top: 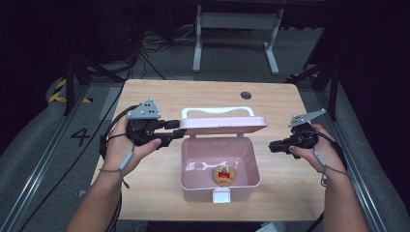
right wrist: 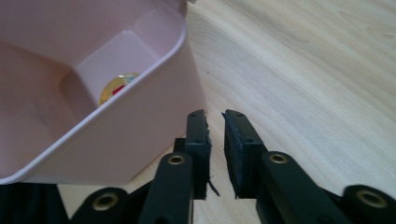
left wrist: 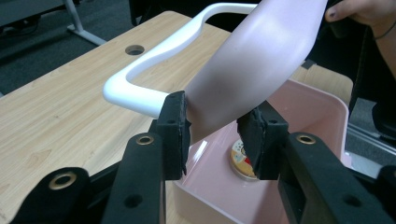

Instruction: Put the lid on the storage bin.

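Lid half-lowered on the pink box

A round tin is seen inside the pink box mid-counter; its lid is straddled by the left tongs, seemingly ungripped; right tongs nearly clenched, empty. Closing and latching are left.

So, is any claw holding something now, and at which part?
The left claw has the pink lid of the box between its jaws at the lid's side edge; contact cannot be told. The right claw holds nothing.
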`<state>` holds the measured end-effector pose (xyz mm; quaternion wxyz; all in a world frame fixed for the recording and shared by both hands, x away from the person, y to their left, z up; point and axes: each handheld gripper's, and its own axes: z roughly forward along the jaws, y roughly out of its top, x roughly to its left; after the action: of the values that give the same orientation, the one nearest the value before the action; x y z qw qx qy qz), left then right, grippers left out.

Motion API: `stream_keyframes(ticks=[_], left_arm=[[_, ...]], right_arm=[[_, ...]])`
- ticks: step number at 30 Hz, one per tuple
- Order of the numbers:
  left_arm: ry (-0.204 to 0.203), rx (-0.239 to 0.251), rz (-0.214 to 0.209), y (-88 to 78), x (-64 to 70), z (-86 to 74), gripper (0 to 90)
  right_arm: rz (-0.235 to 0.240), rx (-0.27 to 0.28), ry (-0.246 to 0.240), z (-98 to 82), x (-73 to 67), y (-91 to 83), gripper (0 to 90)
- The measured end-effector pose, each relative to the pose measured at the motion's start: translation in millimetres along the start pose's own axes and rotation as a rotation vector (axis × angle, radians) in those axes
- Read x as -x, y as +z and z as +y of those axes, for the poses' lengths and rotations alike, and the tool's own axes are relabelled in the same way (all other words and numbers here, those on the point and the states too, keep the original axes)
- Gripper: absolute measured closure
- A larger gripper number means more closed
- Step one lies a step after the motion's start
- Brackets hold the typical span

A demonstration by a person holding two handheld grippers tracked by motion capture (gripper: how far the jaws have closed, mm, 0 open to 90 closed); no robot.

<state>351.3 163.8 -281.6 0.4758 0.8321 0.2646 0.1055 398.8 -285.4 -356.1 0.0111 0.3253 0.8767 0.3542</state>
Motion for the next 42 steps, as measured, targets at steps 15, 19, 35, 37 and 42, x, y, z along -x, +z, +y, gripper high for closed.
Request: stream_keyframes(ticks=[15, 19, 35, 37, 42], left_arm=[[0.025, -0.054, 0.001, -0.8, 9.0, -4.3, 60.5], [0.030, -0.062, -0.008, -0.9, 10.6, -5.6, 60.0], [0.037, -0.175, -0.052, -0.9, 15.6, -10.8, 59.5], [0.039, -0.178, -0.056, -0.8, 15.7, -11.3, 59.4], [0.015, -0.176, -0.143, -0.9, 6.7, -16.1, 58.3]], right_arm=[[0.079, 0.023, -0.098, 9.3, -24.9, -6.2, 89.0], [0.102, 0.013, -0.116, 11.4, -31.3, -5.7, 88.0], [0.131, 0.058, -0.162, 17.0, -45.3, -9.8, 87.7], [0.135, 0.073, -0.161, 17.9, -46.5, -10.6, 87.9], [0.131, 0.142, -0.152, 19.5, -48.1, -17.3, 90.0]])
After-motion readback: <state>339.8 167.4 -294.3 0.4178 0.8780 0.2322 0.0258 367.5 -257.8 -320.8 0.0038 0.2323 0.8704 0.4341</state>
